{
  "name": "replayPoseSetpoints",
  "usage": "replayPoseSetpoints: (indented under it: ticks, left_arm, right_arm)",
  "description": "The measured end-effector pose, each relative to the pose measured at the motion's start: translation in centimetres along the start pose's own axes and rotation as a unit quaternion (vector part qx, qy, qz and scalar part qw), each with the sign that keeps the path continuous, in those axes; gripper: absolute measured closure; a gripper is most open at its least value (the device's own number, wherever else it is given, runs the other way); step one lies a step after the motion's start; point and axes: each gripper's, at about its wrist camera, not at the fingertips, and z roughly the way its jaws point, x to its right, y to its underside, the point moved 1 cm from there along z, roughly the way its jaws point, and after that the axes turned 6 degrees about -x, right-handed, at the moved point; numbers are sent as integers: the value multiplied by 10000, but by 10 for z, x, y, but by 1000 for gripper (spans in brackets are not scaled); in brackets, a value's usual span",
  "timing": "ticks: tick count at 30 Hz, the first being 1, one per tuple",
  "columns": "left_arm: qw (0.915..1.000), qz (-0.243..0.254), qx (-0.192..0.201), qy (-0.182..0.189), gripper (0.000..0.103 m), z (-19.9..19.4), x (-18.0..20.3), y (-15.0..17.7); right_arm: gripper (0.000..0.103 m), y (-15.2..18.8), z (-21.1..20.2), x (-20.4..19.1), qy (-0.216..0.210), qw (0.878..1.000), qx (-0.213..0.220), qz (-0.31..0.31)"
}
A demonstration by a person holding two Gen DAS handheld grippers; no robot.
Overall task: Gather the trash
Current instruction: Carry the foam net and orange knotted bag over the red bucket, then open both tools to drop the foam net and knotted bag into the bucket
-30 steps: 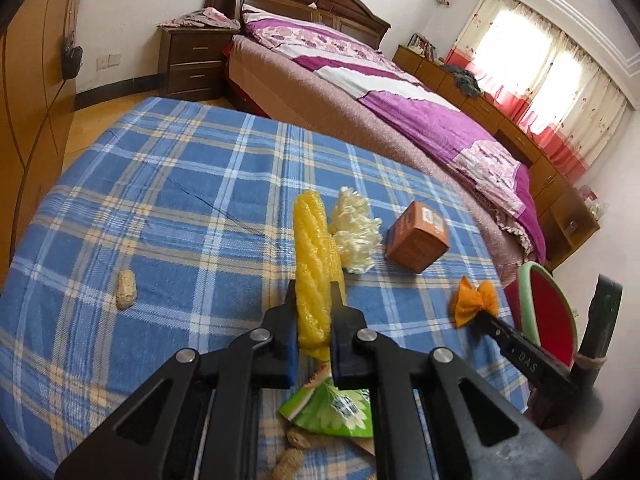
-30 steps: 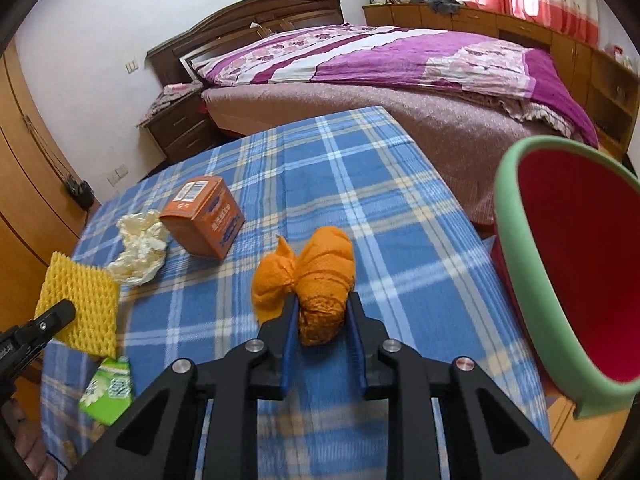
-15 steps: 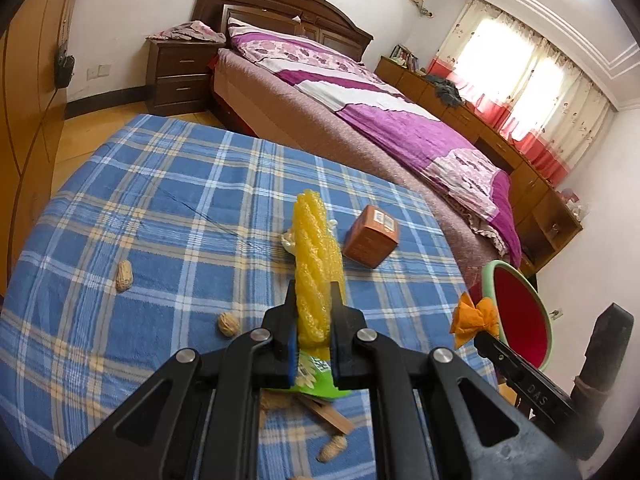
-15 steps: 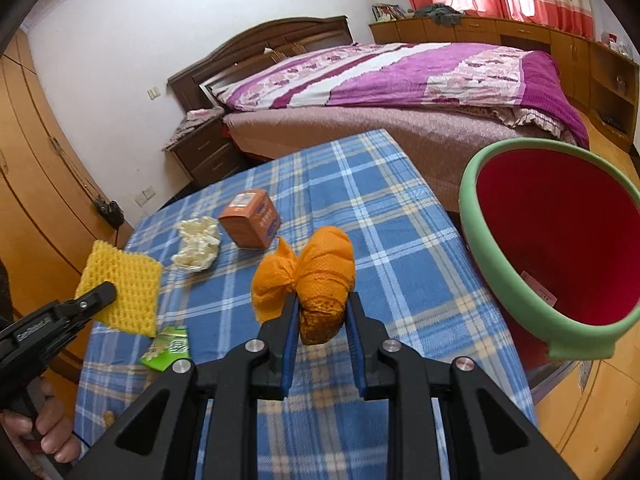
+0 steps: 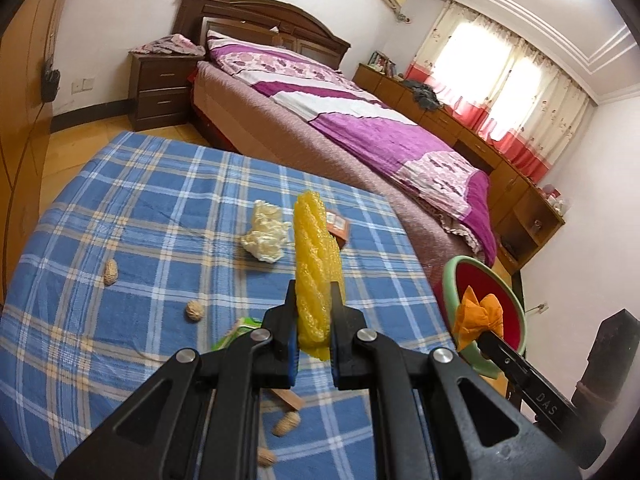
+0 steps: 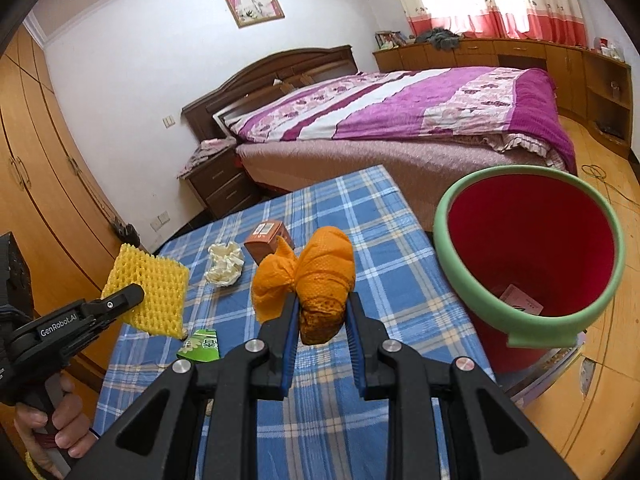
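My left gripper (image 5: 313, 312) is shut on a yellow foam fruit net (image 5: 316, 264), held above the blue plaid table (image 5: 140, 208); the net also shows in the right wrist view (image 6: 150, 286). My right gripper (image 6: 322, 320) is shut on an orange mesh bundle (image 6: 316, 276), also in the left wrist view (image 5: 478, 316), held high near the table's right edge. The red bin with a green rim (image 6: 528, 248) stands on the floor right of the table, also in the left wrist view (image 5: 486, 300). A crumpled white tissue (image 5: 266, 236), an orange box (image 6: 266, 240) and a green wrapper (image 6: 202, 345) lie on the table.
Several peanuts (image 5: 111, 272) and a small wooden piece (image 5: 288, 398) lie on the cloth. A bed (image 5: 360, 120) stands beyond the table, a nightstand (image 5: 160, 80) by it, wardrobes (image 6: 36, 160) to the left. Some paper lies in the bin (image 6: 522, 298).
Both grippers have risen and pulled back with their loads. The right gripper has moved toward the bin, which now shows its whole opening.
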Motion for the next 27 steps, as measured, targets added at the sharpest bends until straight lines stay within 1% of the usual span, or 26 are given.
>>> replayPoseSetpoints:
  ticks: [6,12,16,22,27]
  left_arm:
    - [9996,191,-3,190,92,-7,23,5]
    - [9984,458,-77,336,92,-3,52,10]
    - [9965,683,-181,445,92,5,76,13]
    - [9929,987,-345,560,92,22,107,18]
    - [9878,1321,-504,649,92,43,138,19]
  right_arm:
    - [78,4,-25,15,14,9996,231,136]
    - [78,6,-43,37,68,9986,409,343]
    - [78,6,-52,57,179,9972,507,526]
    - [78,6,-56,85,342,9947,562,789]
    - [77,6,-56,107,525,9920,576,993]
